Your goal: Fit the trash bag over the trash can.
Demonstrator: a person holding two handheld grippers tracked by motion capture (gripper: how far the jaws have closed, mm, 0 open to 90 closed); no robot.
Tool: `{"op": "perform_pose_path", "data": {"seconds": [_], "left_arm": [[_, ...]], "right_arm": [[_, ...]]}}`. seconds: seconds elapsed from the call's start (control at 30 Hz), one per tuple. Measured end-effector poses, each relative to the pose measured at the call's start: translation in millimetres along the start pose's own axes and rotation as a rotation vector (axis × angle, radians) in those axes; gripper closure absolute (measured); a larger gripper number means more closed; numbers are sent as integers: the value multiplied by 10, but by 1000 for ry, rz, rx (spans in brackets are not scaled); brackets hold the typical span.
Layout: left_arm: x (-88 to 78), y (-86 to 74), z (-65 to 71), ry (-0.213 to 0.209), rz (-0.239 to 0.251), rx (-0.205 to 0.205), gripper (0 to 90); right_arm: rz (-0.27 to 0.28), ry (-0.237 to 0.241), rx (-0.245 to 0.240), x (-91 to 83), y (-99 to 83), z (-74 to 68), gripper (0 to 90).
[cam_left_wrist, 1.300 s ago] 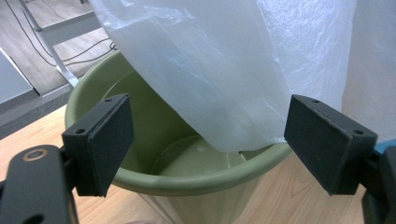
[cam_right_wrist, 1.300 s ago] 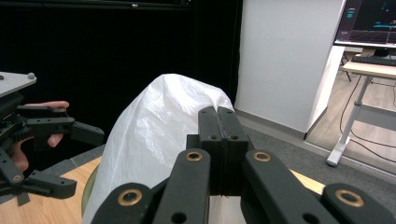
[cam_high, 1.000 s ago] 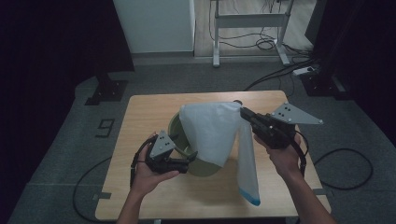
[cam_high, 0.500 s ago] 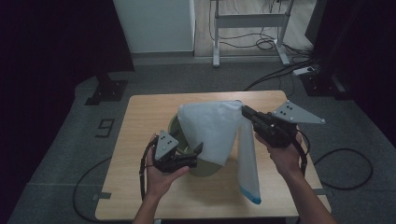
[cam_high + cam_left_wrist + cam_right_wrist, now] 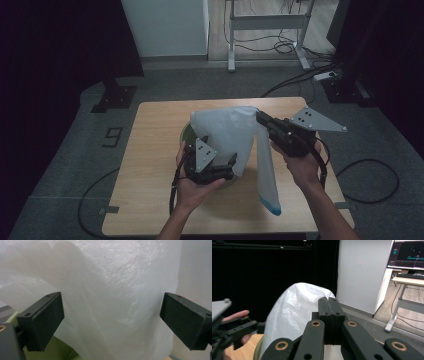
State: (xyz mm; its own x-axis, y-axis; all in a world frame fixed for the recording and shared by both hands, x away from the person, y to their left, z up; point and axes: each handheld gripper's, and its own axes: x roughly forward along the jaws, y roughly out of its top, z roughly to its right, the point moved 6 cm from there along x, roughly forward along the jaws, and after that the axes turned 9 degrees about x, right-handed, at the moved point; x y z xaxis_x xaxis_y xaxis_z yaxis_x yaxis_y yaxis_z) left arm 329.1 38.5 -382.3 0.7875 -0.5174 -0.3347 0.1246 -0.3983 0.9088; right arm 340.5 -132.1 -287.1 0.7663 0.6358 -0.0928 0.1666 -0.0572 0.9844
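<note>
Left claw [image 5: 231, 161] gapes wide (just opened); right claw [image 5: 259, 116] apparently clamped.

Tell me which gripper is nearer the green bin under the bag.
Left. The left gripper sits open beside the green bin, against the bag; the right gripper pinches the bag higher up, above the bin's far side.

Thin crinkly plastic over a pale wooden table

The bag [image 5: 227, 135] looks like translucent white plastic film, softly glossy and wrinkled; the bowl [image 5: 186, 134] under it is smooth matt green; the table [image 5: 150, 150] shows light wood grain, matt; the left gripper [image 5: 111, 317] has dull black plastic pads.
</note>
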Motion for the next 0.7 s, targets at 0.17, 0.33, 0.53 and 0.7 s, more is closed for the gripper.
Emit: {"op": "perform_pose_path", "data": {"seconds": [0.17,0.33,0.53,0.7], "left_arm": [[33,77,-36,16,0,-5,66],[62,163,-104,50,10,-17,70],[74,210,-212,116,20,-13,84],[112,204,-267,142,9,-13,87]], "right_arm": [[8,8,-14,-12,72,-33,894],[15,12,-28,4,163,-72,894],[31,21,-41,32,230,-118,894],[31,30,-46,76,242,-155,894]]}}
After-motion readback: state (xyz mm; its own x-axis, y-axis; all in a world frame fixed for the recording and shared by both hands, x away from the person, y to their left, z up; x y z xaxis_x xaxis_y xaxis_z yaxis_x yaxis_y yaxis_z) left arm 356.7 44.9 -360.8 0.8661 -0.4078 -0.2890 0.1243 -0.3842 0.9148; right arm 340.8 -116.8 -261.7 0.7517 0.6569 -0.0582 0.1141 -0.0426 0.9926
